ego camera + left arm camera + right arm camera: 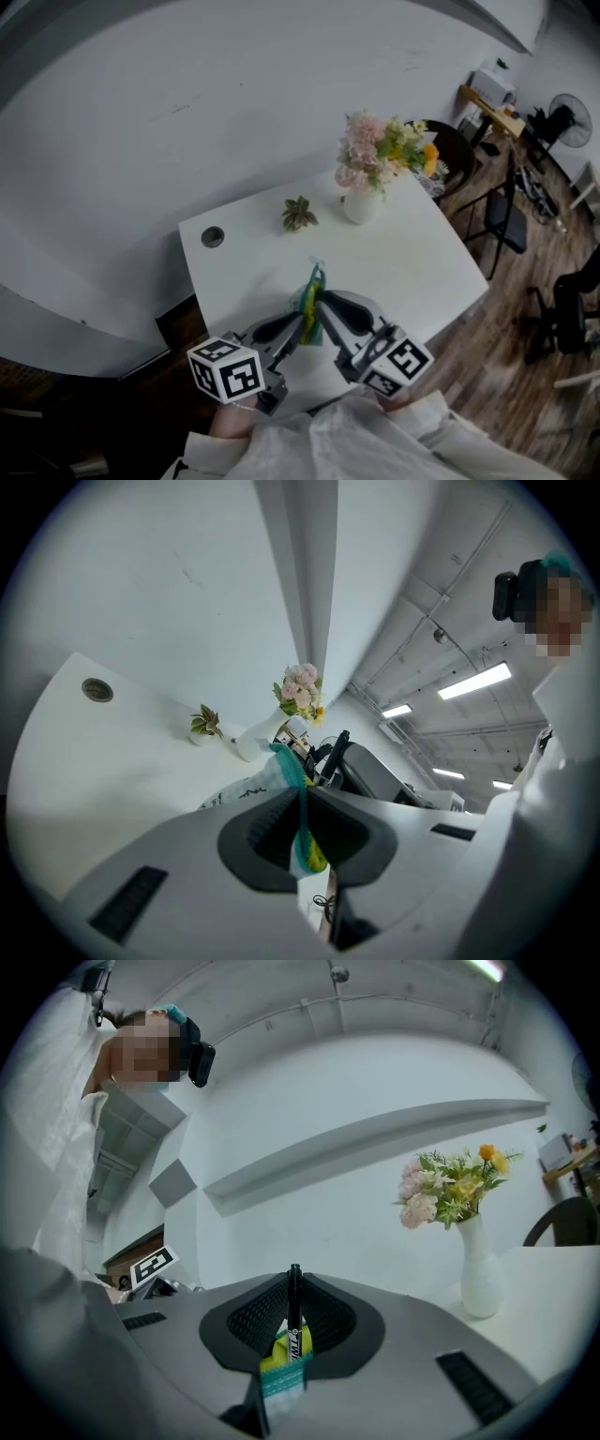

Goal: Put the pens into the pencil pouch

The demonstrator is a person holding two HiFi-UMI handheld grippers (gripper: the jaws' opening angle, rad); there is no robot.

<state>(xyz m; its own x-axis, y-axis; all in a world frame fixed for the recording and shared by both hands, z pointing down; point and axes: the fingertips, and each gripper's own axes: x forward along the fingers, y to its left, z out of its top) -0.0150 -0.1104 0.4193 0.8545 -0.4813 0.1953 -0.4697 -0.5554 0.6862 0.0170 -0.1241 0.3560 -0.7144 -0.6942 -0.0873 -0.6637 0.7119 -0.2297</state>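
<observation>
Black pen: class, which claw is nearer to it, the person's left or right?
Right. The right claw grips the black pen between its jaws. The left claw pinches the pencil pouch by its edge, just alongside.

We can read only one bit of lettering. In the right gripper view, at six o'clock, the black pen (pixel 294 1302) bears a white label (pixel 294 1344) with black capitals running along the barrel. We make out "TW" and perhaps an "I"; the rest we cannot tell. In the left gripper view, toward seven o'clock from the centre, the pale side of the pouch (pixel 240 792) carries dark print, too small and creased for us to read. In the head view, the left cube (pixel 225 369) at seven o'clock and the right cube (pixel 399 360) at five o'clock show black-and-white square markers, which are patterns rather than letters or numbers.
</observation>
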